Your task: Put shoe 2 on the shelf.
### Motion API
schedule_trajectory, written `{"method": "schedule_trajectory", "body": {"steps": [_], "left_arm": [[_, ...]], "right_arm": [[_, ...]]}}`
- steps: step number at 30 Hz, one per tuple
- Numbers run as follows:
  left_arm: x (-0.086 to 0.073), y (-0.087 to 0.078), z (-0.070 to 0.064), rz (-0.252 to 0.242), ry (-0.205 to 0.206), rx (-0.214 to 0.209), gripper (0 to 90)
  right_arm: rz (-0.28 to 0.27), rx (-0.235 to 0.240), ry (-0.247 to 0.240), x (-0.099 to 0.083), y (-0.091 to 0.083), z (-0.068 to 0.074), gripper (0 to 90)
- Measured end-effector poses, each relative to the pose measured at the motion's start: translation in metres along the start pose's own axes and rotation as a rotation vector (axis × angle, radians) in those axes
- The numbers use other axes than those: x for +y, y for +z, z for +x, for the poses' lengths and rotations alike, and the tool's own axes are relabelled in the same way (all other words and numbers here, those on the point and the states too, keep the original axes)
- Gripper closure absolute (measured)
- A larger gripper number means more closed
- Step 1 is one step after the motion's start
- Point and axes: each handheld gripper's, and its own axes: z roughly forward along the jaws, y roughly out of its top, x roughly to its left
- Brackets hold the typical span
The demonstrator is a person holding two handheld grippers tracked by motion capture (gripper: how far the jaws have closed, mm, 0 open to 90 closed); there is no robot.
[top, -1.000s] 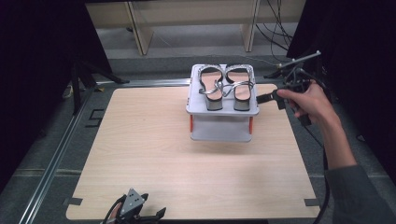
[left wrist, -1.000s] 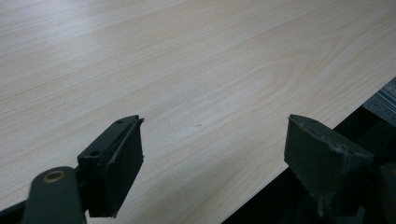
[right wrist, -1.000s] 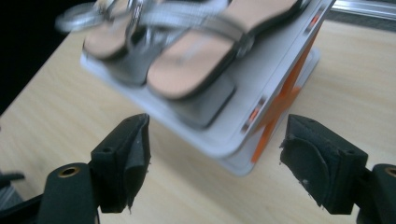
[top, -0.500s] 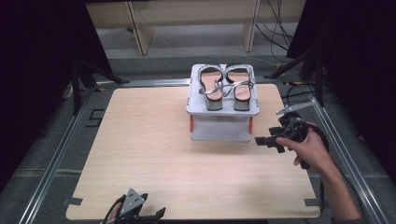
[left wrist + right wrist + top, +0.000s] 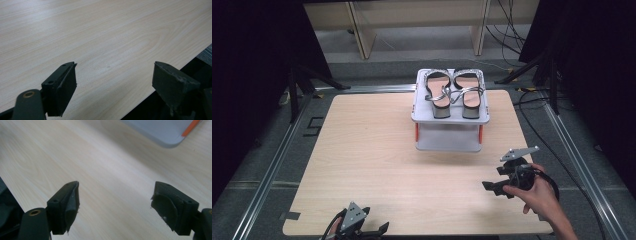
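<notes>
We see the pair of sandals (image 5: 455, 93) lying side by side on top of the grey rack (image 5: 451, 118), in the upper middle of the high view. Both sets of tongs are released and hold nothing: the right tongs (image 5: 497, 178) hover at the lower right over the tabletop (image 5: 362, 150), the left tongs (image 5: 374, 231) at the bottom edge. We judge the placing done, with little left but to rest.

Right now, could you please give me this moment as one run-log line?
right gripper: open, empty | left gripper: open, empty | sandals: on grey rack
</notes>
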Motion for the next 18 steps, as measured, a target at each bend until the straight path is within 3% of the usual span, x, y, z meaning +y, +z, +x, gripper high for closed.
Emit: {"method": "schedule_trajectory", "body": {"steps": [3, 5, 8, 12, 13, 15, 18], "left_arm": [[0.000, 0.000, 0.000, 0.001, 0.001, -0.001, 19.1], [0.000, 0.000, -0.002, -0.009, -0.019, -0.019, 19.1], [0.000, 0.000, -0.002, -0.007, -0.013, -0.017, 19.1], [0.000, -0.001, -0.001, -0.022, -0.029, -0.017, 19.1], [0.000, -0.001, -0.001, -0.022, -0.028, -0.017, 19.1], [0.000, -0.001, -0.001, -0.022, -0.026, -0.017, 19.1], [0.000, -0.001, -0.002, -0.018, -0.021, -0.021, 19.1]], "right_arm": [[0.005, 0.010, 0.033, -0.015, 0.007, 0.004, 23.1], [0.014, 0.009, 0.032, -0.025, 0.014, 0.005, 23.4], [0.008, 0.017, 0.044, -0.039, 0.022, 0.008, 23.4], [0.042, 0.033, 0.023, -0.048, 0.025, 0.011, 22.4], [0.012, 0.033, 0.006, -0.050, 0.029, 0.011, 22.0], [0.019, 0.040, 0.018, -0.051, 0.029, 0.012, 21.9], [0.027, 0.038, -0.007, -0.052, 0.033, 0.012, 20.8]]}}
